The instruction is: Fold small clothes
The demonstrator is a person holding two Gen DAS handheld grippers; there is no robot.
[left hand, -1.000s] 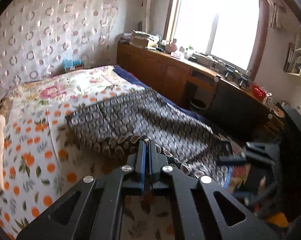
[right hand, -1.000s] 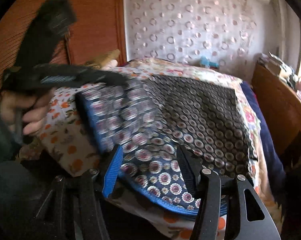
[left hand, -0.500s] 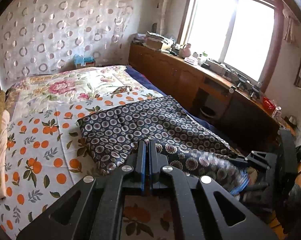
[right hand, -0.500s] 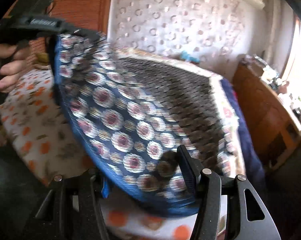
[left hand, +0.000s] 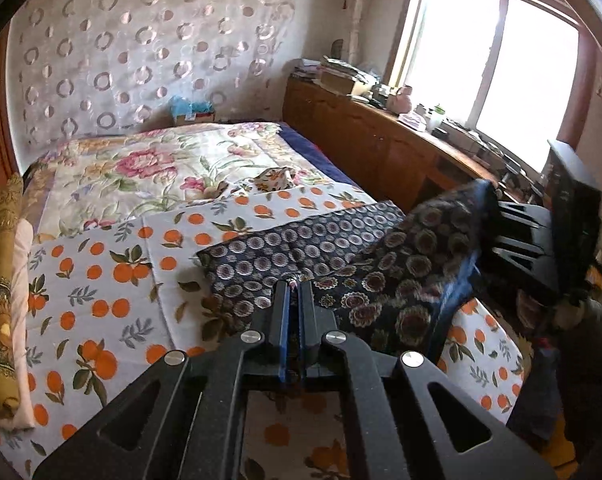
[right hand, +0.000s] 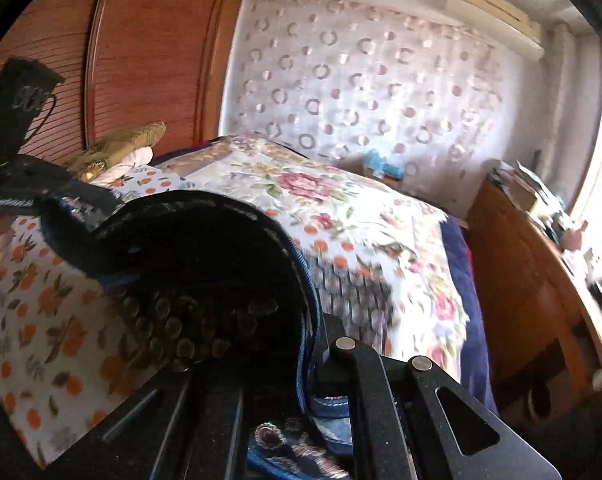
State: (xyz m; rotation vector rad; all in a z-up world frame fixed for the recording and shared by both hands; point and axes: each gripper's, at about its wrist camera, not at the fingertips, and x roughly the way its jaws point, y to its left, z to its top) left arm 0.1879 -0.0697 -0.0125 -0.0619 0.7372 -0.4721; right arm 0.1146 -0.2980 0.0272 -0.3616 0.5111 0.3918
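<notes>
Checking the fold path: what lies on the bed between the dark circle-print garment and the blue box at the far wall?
Only bedding: orange-print sheet, then floral quilt with a small crumpled patterned cloth, in the left wrist view.

Daylight is pouring in through the window [left hand: 497,76], blowing it out to white and lighting the bed [left hand: 101,264] evenly. Both fisheye views are bending the walls and going dark at the corners. The cloth [right hand: 205,264] is lying in deep shadow close to the right lens, and motion is smearing it.
</notes>
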